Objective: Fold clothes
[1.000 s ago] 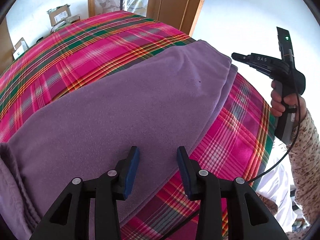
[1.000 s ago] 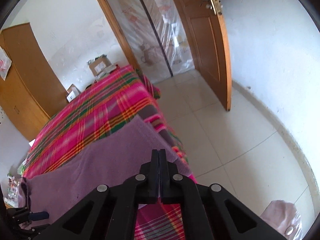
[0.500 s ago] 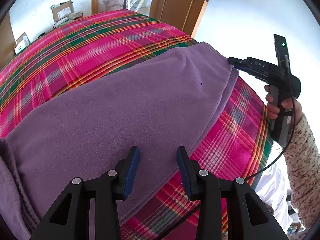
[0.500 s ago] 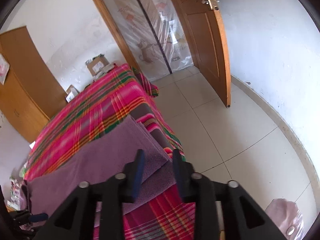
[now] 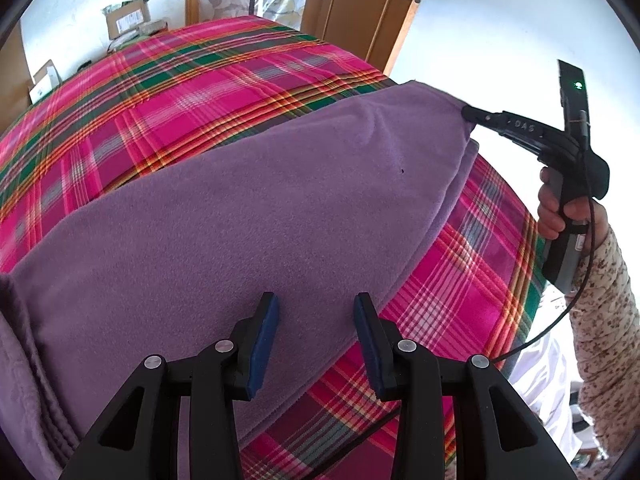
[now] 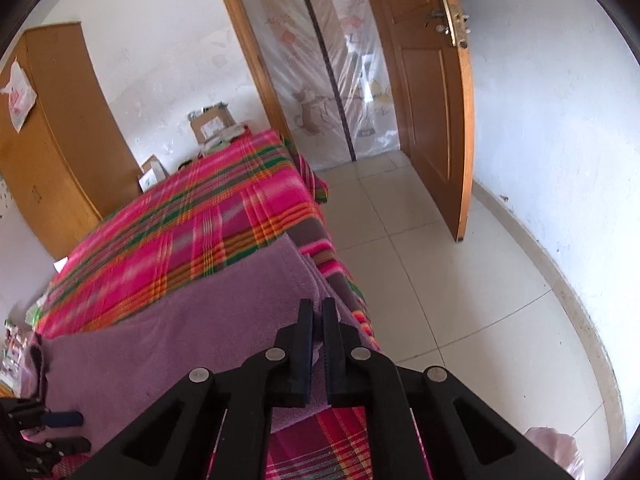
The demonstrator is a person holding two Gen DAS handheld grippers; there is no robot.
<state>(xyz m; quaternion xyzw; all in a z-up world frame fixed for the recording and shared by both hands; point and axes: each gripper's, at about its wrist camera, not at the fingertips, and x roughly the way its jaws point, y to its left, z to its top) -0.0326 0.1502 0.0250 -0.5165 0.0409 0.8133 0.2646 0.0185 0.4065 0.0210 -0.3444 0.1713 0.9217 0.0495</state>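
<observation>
A purple fleece garment (image 5: 248,216) lies folded across the pink plaid bed (image 5: 180,92). My left gripper (image 5: 316,320) hovers open just above the garment's near edge, nothing between its blue pads. My right gripper (image 5: 468,114), held by a hand (image 5: 556,208), is shut on the garment's far right corner, which stands slightly raised. In the right wrist view the jaws of the right gripper (image 6: 317,312) pinch the purple garment (image 6: 180,332) at the bed's edge. The left gripper (image 6: 52,420) shows at the lower left there.
More purple fleece (image 5: 16,380) bunches at the left. The bed's right edge drops to a tiled floor (image 6: 460,300). A wooden door (image 6: 432,92) stands open, a wardrobe (image 6: 52,140) is at the left wall, and cardboard boxes (image 6: 212,124) sit beyond the bed.
My right gripper opened, moved onto the garment's far right corner and shut on it; that corner now sits a little raised. My left gripper kept still and open.
</observation>
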